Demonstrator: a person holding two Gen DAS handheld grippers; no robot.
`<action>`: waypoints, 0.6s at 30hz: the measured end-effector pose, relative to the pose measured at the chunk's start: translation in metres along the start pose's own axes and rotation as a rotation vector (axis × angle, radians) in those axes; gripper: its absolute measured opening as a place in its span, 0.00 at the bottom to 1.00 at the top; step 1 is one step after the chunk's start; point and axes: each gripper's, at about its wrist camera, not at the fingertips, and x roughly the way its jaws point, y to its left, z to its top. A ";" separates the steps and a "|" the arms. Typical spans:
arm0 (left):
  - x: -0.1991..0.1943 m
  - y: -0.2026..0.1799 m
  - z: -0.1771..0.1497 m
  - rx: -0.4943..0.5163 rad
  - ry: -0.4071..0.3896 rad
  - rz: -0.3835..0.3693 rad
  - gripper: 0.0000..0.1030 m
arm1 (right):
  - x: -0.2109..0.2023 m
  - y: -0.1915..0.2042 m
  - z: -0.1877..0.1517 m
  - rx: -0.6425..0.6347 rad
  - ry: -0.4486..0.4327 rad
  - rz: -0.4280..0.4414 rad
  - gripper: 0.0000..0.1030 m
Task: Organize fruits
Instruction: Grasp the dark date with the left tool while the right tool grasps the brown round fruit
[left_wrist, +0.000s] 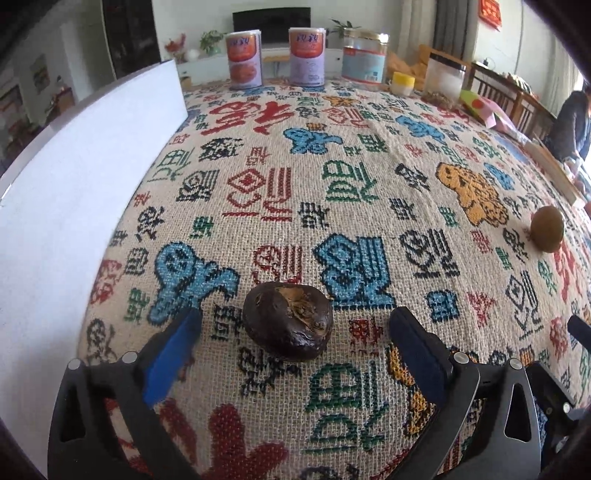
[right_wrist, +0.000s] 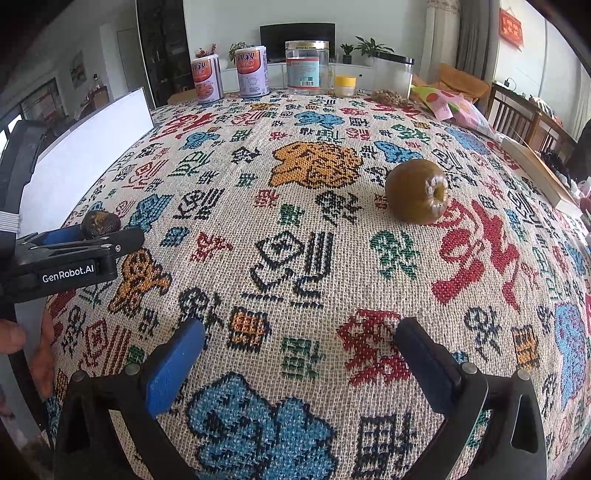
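A dark brown wrinkled fruit (left_wrist: 288, 319) lies on the patterned tablecloth (left_wrist: 332, 192) between the open fingers of my left gripper (left_wrist: 291, 325), not touched by either pad. It shows small in the right wrist view (right_wrist: 100, 224) behind the left gripper's body (right_wrist: 74, 254). A round olive-brown fruit (right_wrist: 417, 191) lies on the cloth ahead and to the right of my right gripper (right_wrist: 299, 338), which is open and empty; it also shows at the right edge of the left wrist view (left_wrist: 547, 229).
A white board (left_wrist: 74, 184) stands along the table's left edge. At the far edge stand two printed cans (right_wrist: 207, 78), a glass jar (right_wrist: 306, 70), a small yellow-lidded jar (right_wrist: 345, 85) and a clear container (right_wrist: 393, 74). A pink bag (right_wrist: 458, 107) lies far right.
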 end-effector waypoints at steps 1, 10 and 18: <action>0.000 0.000 0.000 0.000 0.000 0.000 0.99 | -0.005 -0.004 0.000 0.029 -0.032 -0.014 0.99; 0.000 0.000 0.001 0.000 -0.001 0.000 0.99 | -0.006 -0.088 0.034 0.308 -0.097 -0.041 0.93; 0.000 -0.001 0.001 0.000 -0.001 0.000 0.99 | 0.047 -0.076 0.095 0.147 0.018 -0.022 0.48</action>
